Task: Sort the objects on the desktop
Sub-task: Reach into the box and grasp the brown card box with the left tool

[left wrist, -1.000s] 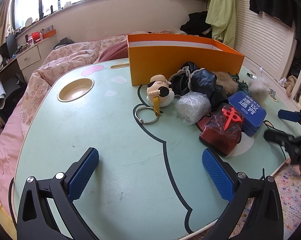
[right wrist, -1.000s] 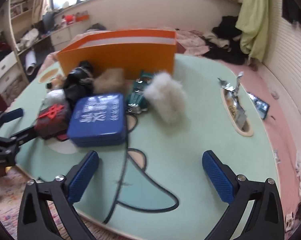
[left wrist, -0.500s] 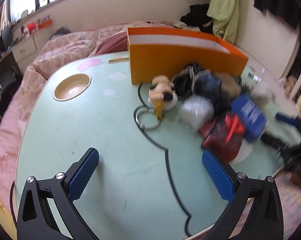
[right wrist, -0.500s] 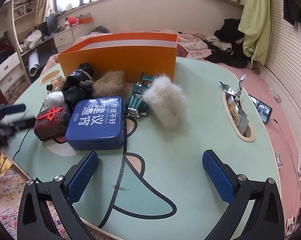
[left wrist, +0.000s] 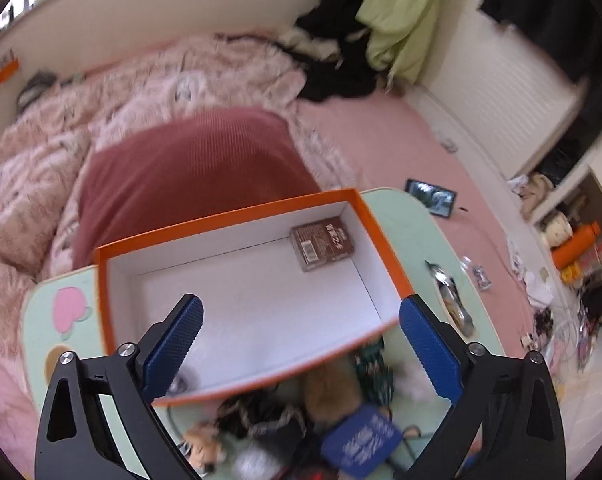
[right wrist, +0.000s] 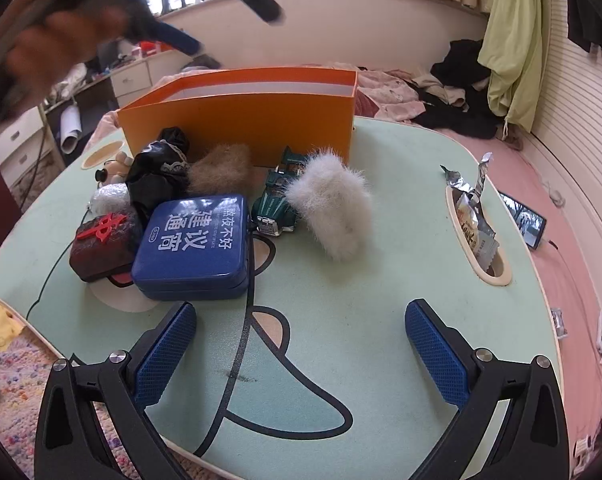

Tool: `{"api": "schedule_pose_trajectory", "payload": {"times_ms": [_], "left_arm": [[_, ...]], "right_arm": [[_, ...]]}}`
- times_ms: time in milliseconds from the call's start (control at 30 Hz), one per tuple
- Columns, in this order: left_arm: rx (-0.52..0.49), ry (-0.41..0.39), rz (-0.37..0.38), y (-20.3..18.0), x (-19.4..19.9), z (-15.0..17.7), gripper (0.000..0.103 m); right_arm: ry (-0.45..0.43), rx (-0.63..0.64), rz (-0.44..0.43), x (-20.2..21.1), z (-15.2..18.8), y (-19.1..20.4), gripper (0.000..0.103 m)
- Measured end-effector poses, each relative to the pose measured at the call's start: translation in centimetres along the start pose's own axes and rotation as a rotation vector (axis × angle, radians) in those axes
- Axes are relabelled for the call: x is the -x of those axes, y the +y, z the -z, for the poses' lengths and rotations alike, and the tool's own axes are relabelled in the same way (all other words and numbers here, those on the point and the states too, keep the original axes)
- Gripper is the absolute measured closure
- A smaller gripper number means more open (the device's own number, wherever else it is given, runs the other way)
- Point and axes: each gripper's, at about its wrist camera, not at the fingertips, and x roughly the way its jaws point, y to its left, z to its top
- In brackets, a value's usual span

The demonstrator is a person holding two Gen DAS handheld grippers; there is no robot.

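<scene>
Left gripper [left wrist: 301, 344] now above orange box [left wrist: 245, 300]

left tool [left wrist: 301, 356]: we have lifted it from low over the desk [left wrist: 413, 224] to above the orange box [left wrist: 237, 216], now looking down into it | jaws have just been closing a little, nothing between them | brown packet [left wrist: 322, 243] inside now shows | right view: left hand [right wrist: 57, 36] risen to top left

orange box [left wrist: 385, 240] mostly bare inside; brown packet [left wrist: 322, 243] fills one corner.
</scene>
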Motion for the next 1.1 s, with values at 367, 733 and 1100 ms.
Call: {"api": "schedule_pose_trajectory", "payload": {"times_ms": [367,733,1100], "left_arm": [[0.109,0.181,-0.108,-1.5,-10.0,-3.7,0.020],[0.123,0.190,-0.142,-0.6,-10.4,-3.1,0.020],[0.139,0.169,-0.114,2.3,-7.5,-1.9,0.020]], "right_arm": [[-0.012,-0.009,-0.004,-0.4,0.2,0.2,0.000],[-0.015,-0.017,-0.005,-0.4,0.4,0.5,0.000],[-0.016,-0.021,0.000,-0.5,0.4,0.5,0.000]]}}
